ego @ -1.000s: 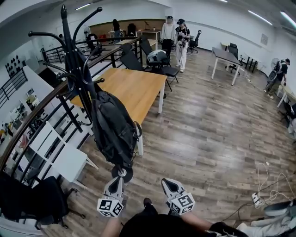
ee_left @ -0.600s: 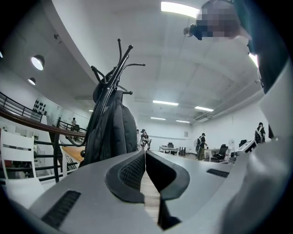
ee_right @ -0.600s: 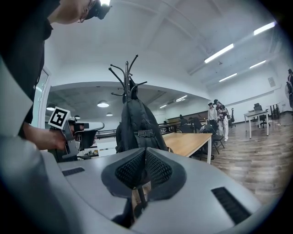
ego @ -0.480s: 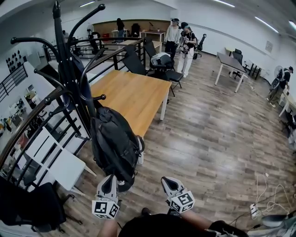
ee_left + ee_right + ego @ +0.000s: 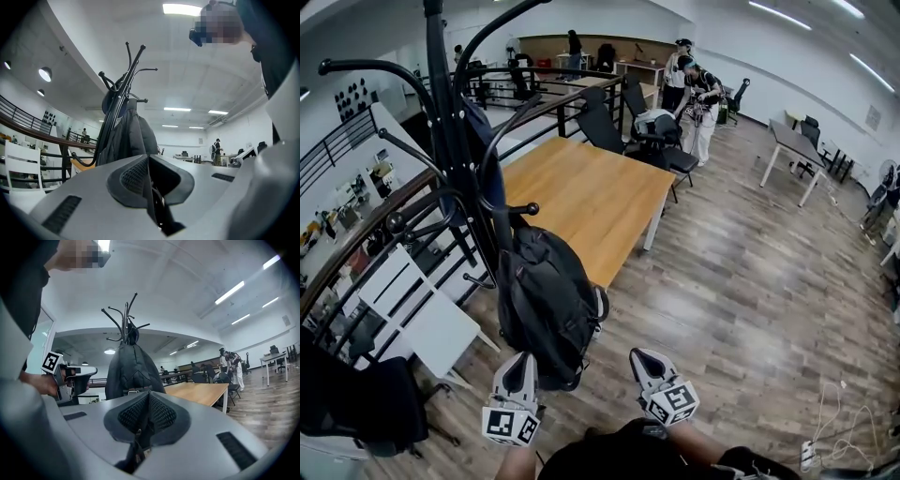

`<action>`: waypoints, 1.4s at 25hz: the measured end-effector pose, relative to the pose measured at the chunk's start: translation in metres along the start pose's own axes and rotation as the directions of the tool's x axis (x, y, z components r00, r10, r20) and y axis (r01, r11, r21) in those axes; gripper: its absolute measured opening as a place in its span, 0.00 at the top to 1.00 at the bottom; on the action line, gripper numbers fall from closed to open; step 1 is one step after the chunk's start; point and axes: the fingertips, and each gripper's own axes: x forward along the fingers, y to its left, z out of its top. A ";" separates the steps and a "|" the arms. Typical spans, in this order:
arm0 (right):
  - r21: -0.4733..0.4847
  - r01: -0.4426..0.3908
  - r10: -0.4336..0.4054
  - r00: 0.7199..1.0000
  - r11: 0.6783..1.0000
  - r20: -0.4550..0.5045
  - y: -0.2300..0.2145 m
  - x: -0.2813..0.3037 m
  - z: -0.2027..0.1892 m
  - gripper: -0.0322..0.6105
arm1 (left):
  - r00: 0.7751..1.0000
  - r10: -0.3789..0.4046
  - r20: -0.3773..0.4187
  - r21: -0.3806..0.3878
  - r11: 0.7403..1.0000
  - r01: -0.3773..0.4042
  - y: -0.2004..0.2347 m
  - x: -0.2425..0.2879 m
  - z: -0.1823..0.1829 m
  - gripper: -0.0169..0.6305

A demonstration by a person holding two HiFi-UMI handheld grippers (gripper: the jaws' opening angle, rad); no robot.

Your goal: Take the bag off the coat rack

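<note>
The black bag (image 5: 546, 305) is hung on the coat rack (image 5: 450, 131). Its top is caught on a low hook and its body dangles above the wood floor (image 5: 741, 281), a little toward 7 o'clock from the middle of the head view. The rack's dark pole and curved arms are seen rising at 11 o'clock of the bag.

The left tool (image 5: 525, 361) is held at 6 o'clock of the bag, close under its lower edge; whether it touches cannot be told. The right tool (image 5: 643, 358) is held at 4 o'clock, apart from the bag. The jaws of both tools are pressed together with nothing between them. In each gripper view the bag is seen ahead at 12 o'clock.

A bare wooden counter (image 5: 591, 202) is placed at 1 o'clock of the bag, just behind it. A black railing (image 5: 356, 253) is run past at 9 o'clock — beyond the rack. Two people (image 5: 694, 89) are seen standing far off at 1 o'clock.
</note>
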 end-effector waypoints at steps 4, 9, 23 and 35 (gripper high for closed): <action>0.030 -0.049 0.048 0.998 0.998 0.028 -0.007 0.023 0.007 0.90 | 0.999 0.029 0.039 -0.028 0.999 -0.028 0.001 -0.003 0.015 0.95; 0.042 -0.228 0.222 0.969 0.973 0.111 -0.017 0.073 0.020 0.90 | 0.987 0.136 0.082 0.061 0.988 -0.141 0.007 0.003 0.017 0.95; 0.049 -0.691 0.685 0.721 0.721 0.105 -0.058 0.206 0.065 0.76 | 0.827 0.557 0.078 0.085 0.823 -0.562 0.012 0.032 0.026 0.92; 0.079 -0.922 0.925 0.381 0.379 0.001 -0.008 0.251 0.086 0.68 | 0.656 0.752 0.059 0.052 0.654 -0.754 -0.003 0.027 0.027 0.69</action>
